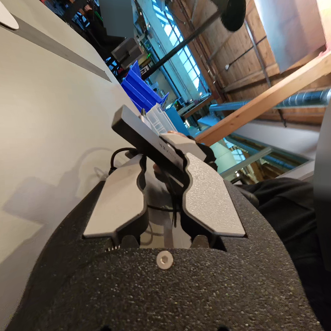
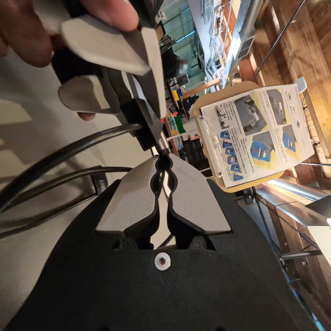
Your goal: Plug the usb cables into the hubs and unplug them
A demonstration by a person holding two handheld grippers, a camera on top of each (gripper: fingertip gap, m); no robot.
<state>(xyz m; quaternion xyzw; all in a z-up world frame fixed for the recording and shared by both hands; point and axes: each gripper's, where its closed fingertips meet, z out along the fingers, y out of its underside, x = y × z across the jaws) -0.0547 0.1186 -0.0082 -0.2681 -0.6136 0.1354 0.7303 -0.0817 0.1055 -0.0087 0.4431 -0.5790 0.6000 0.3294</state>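
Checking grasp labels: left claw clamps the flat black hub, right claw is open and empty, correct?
Not quite. In the right wrist view the right claw is shut on a thin black cable plug, not open and empty. The left claw does clamp the flat black hub.

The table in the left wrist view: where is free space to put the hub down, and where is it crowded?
Free: the pale table left of the left tongs, between the grey strip and the tongs' body. Crowded: around the tips, where the hub is clamped with black cables looping beside it; further back stand blue bins.
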